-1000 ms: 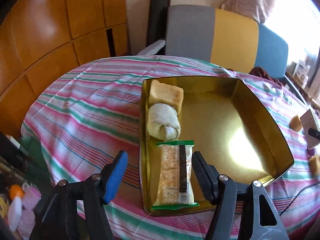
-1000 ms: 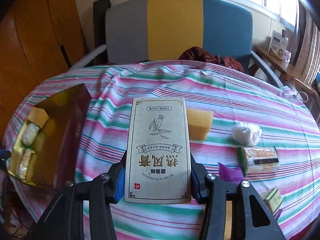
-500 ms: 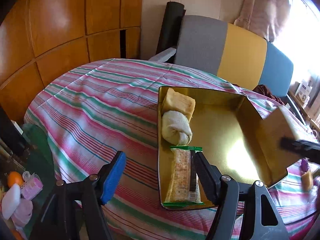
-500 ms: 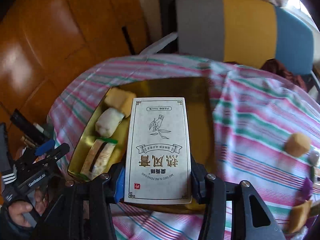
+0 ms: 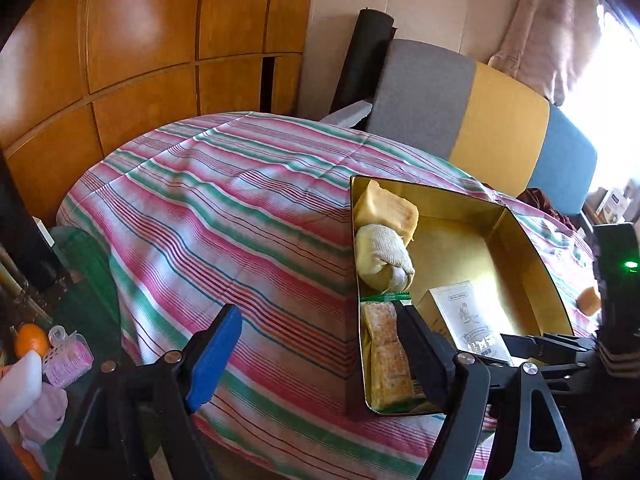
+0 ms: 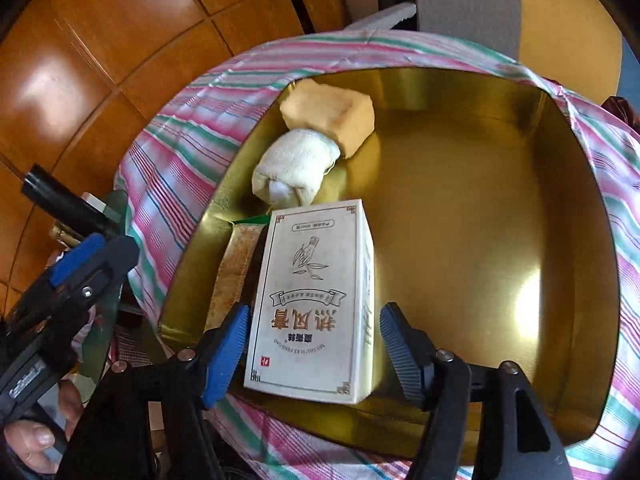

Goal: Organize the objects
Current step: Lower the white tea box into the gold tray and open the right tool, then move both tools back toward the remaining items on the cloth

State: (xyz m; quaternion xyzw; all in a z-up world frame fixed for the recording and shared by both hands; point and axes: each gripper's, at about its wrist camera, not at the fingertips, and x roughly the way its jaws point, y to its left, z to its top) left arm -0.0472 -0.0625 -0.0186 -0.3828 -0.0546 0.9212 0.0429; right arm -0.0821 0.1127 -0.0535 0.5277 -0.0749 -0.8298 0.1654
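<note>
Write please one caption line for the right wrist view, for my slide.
Right gripper jaws just opened, releasing the white box into the gold tin.

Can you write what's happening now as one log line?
right gripper: jaws just opened, white box released | place: gold tin, beside cracker pack | left gripper: open, empty

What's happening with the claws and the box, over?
Right claw just opened, white box released inside gold tin. Left claw open, empty. Cracker pack close beside box.

My left claw (image 5: 316,356) camera looks down slantwise from the near-left of the gold tin (image 5: 532,240); my right claw (image 6: 312,344) camera hangs closer above it. Both share the tin.
</note>
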